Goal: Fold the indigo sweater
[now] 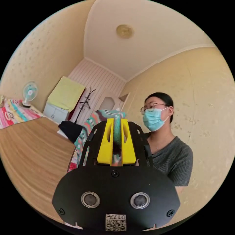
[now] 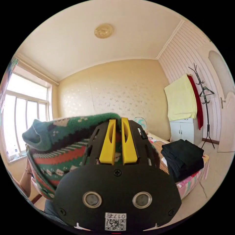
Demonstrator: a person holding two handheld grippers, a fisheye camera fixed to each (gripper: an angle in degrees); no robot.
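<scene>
Green patterned knit of the sweater (image 1: 93,127) hangs lifted above the wooden table (image 1: 31,151) in the left gripper view, a strip of it pinched between the yellow jaws of the left gripper (image 1: 117,144). In the right gripper view, the sweater (image 2: 61,144) drapes left of and behind the right gripper (image 2: 118,144), whose jaws sit nearly closed; its hold cannot be told. Folded black clothes (image 2: 183,156) lie further right.

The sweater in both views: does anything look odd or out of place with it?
Yes. The task names an indigo sweater, but the sweater held up is green with red and white patterned bands. The left gripper is shut on a fold of it; the right gripper pinches its edge. No damage shows.
</scene>
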